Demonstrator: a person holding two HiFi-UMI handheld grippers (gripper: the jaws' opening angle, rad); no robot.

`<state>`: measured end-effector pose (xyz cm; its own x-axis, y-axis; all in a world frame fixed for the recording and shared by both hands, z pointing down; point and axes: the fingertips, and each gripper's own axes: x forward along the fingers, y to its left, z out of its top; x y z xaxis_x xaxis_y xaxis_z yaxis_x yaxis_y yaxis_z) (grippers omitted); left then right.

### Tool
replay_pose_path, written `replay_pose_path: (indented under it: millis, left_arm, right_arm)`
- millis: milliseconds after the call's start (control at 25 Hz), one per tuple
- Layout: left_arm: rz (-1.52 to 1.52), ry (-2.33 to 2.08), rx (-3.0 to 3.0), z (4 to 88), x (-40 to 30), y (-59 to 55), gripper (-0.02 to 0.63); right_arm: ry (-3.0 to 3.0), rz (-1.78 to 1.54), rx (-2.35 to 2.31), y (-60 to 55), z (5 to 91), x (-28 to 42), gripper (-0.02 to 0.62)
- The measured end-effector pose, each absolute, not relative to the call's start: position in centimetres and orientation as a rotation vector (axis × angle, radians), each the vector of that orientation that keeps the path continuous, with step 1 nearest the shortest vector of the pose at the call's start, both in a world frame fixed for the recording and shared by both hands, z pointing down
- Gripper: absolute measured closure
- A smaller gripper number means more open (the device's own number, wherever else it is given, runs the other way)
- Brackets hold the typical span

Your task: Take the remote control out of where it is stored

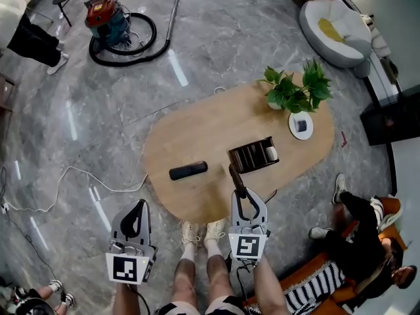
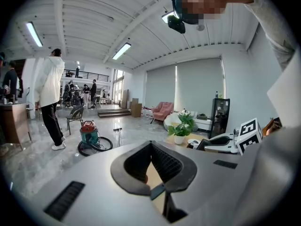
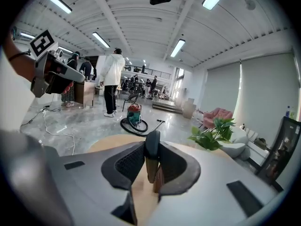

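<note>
**Extraction step, apparently near its close.** Your right claw [image 1: 244,199] was clenched on the remote control [image 1: 234,176], a slim dark bar held over the near edge of the desk [image 1: 216,120]. Its far end stood just beside the brown storage box [image 1: 231,157]; whether it still touched the box could not be told. A black remote [image 1: 188,170] lay flat on the desk, left of the box. Your left claw [image 1: 140,206] hung clenched on nothing, off the desk. The next move likely called for drawing the held remote clear and setting it on bare desk.

- Remote [image 1: 235,179]: near end hidden inside the right tool [image 1: 240,194].
- Organizer [image 1: 252,155] beyond that tool: contents too small to tell.
- Person [image 1: 56,286] left of the left tool [image 1: 139,205]: cut off by the bottom edge.
</note>
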<state>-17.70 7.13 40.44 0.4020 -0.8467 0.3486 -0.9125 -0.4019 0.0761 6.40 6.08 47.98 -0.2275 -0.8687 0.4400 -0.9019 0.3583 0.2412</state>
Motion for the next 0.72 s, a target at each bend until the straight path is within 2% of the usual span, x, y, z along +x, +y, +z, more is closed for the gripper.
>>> replay_pose_path:
  millis: [720]
  left_arm:
    - [0.395, -1.517, 2.338, 46.7, -18.6, 8.1, 0.601]
  right_arm:
    - [-2.083, 0.139, 1.456, 7.1, 54.9, 4.8, 0.494]
